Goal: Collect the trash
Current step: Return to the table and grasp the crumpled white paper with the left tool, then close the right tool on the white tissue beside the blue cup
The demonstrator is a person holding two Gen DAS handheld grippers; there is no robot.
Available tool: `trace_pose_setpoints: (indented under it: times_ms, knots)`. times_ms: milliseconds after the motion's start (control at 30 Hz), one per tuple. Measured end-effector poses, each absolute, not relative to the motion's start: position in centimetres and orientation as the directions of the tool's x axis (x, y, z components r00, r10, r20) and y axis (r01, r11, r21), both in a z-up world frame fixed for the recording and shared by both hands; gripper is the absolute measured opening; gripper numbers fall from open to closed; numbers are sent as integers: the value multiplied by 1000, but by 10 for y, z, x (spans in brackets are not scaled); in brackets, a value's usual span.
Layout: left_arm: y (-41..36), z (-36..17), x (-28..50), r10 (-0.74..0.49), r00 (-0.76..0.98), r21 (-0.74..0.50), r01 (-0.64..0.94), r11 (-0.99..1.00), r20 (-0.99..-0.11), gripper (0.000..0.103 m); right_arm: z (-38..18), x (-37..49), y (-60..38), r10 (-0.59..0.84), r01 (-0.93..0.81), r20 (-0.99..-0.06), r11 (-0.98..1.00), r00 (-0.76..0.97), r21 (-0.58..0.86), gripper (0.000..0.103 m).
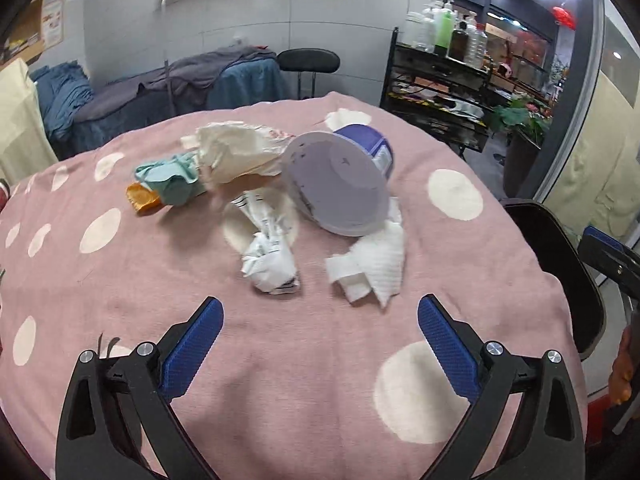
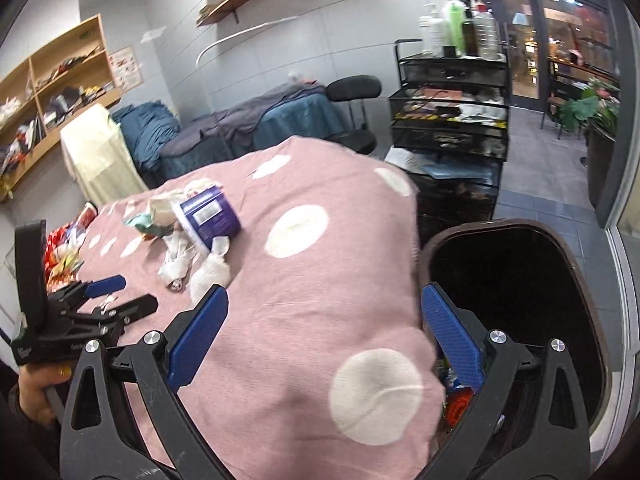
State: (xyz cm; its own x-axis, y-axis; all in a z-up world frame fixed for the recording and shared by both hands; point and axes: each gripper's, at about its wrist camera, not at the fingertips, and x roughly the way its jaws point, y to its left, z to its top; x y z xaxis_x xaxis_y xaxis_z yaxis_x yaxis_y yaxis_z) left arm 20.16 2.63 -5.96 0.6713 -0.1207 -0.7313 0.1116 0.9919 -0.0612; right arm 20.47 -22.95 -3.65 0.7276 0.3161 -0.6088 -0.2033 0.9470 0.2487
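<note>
Both our grippers, left (image 1: 320,320) and right (image 2: 324,312), gape wide and empty near the purple tub (image 1: 340,184); the bin (image 2: 516,280) sits right of it.

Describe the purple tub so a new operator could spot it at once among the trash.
Start at the pink, white-dotted cloth covering the table, then find the litter heap near its far side. The purple tub lies tipped on its side at the heap's right end, its round base facing the left gripper. It is the only rigid container among crumpled paper and tissue.
</note>
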Motion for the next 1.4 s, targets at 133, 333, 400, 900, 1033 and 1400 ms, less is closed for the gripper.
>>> trace_pose_setpoints:
  times_ms: [133, 333, 400, 900, 1033, 1400]
  knots:
    - [38, -66, 215, -96, 637, -44, 96, 994, -765, 80, -40, 213, -205, 330, -233, -629, 944, 704, 235, 96]
    - [45, -80, 247, -98, 572, -30, 127, 991, -814, 74, -40, 224, -180, 341, -280, -657, 939, 672, 200, 96]
    - [44, -86, 258, -91, 551, -18, 136, 990, -830, 69, -41, 229, -171, 353, -302, -669, 933, 654, 196, 96]
    - [84, -59, 220, -100, 673, -118, 19, 993, -733, 33, -72, 278, -58, 331, -521, -826, 852, 457, 53, 86]
    - [89, -59, 213, -110, 677, -146, 3, 989, -727, 33, -89, 297, -46, 315, -528, -870, 846, 380, 75, 67]
    - [81, -54, 191, -128, 703, -169, 11, 985, -700, 33, -82, 287, -69, 413, -488, -818, 851, 399, 191, 29]
